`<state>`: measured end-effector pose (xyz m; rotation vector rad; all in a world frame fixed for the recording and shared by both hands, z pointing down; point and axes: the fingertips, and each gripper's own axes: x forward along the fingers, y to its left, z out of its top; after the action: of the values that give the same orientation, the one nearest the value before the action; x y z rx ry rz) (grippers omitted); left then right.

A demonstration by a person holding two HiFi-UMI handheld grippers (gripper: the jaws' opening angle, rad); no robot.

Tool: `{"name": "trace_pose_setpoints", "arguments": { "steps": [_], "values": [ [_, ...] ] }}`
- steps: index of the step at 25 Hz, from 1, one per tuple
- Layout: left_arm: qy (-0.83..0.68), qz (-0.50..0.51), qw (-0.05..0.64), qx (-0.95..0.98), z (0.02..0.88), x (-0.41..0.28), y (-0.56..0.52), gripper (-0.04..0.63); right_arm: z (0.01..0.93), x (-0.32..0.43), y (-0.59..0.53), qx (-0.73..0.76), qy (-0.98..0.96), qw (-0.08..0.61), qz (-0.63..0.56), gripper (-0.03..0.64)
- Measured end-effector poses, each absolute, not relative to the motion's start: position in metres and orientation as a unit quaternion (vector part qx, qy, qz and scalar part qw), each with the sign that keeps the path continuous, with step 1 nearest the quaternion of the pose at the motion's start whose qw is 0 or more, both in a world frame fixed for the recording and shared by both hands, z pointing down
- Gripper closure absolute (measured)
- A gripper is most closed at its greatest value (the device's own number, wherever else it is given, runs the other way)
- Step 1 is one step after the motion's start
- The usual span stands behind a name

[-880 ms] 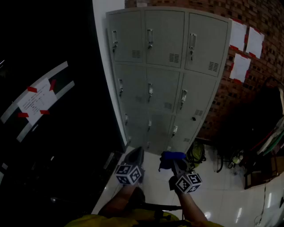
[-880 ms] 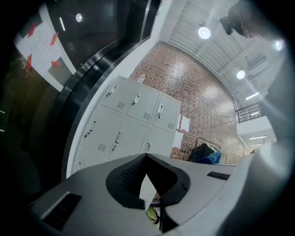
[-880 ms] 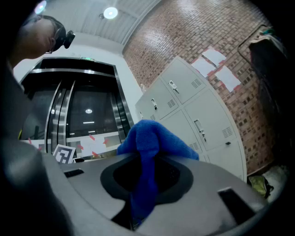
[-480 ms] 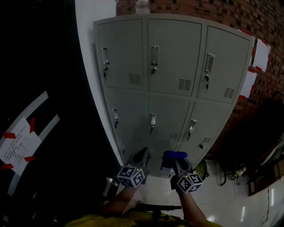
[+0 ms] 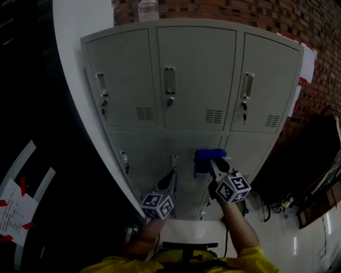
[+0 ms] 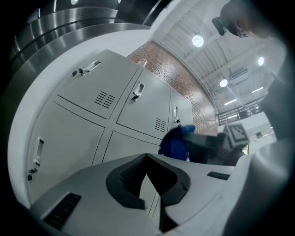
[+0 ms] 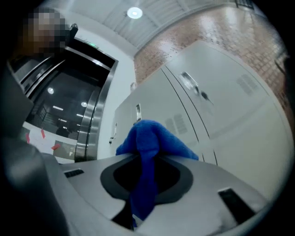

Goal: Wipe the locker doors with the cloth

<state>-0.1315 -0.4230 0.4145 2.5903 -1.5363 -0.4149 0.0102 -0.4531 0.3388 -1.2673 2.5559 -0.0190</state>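
A grey bank of lockers (image 5: 197, 80) stands ahead, three doors wide, each door with a handle and lock. My right gripper (image 5: 212, 160) is shut on a blue cloth (image 5: 206, 156) and holds it up in front of the middle-row doors; whether it touches them I cannot tell. In the right gripper view the cloth (image 7: 147, 138) bunches over the jaw tips and hangs down between them. My left gripper (image 5: 171, 178) sits lower and to the left, jaws shut and empty, pointing at the lockers. Its own view shows the tips (image 6: 146, 156) meeting, with the cloth (image 6: 176, 142) beyond.
A brick wall (image 5: 277, 21) with white sheets (image 5: 308, 58) runs behind and to the right. A clear bottle (image 5: 148, 9) stands on top of the lockers. A white pillar (image 5: 69, 64) and dark glass flank the left. Cables and clutter (image 5: 314, 192) lie at lower right.
The lockers have grown larger and nearer in the head view. My right gripper has risen with the cloth towards the middle-row doors; the left one stayed low.
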Motion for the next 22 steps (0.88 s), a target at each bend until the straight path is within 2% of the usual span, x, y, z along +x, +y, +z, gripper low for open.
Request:
{"name": "trace_pose_setpoints", "arguments": {
  "steps": [3, 7, 14, 18, 22],
  "values": [
    [-0.500, -0.135, 0.036, 0.855, 0.396, -0.121, -0.442, 0.603, 0.208, 0.028, -0.504, -0.450, 0.873, 0.177, 0.064, 0.546],
    [-0.489, -0.133, 0.027, 0.862, 0.382, -0.097, -0.456, 0.603, 0.069, 0.047, -0.553, -0.463, 0.858, 0.205, 0.083, 0.546],
    [-0.472, -0.125, 0.048, 0.872, 0.399, -0.080, -0.478, 0.603, -0.082, 0.042, -0.555, -0.458, 0.854, 0.202, 0.143, 0.546],
    [-0.474, -0.140, 0.055, 0.867, 0.398, -0.081, -0.478, 0.603, -0.057, 0.044, -0.553, -0.469, 0.848, 0.194, 0.154, 0.545],
    [-0.475, -0.146, 0.051, 0.866, 0.395, -0.088, -0.485, 0.603, 0.087, 0.052, -0.562, -0.483, 0.852, 0.173, 0.104, 0.546]
  ]
}}
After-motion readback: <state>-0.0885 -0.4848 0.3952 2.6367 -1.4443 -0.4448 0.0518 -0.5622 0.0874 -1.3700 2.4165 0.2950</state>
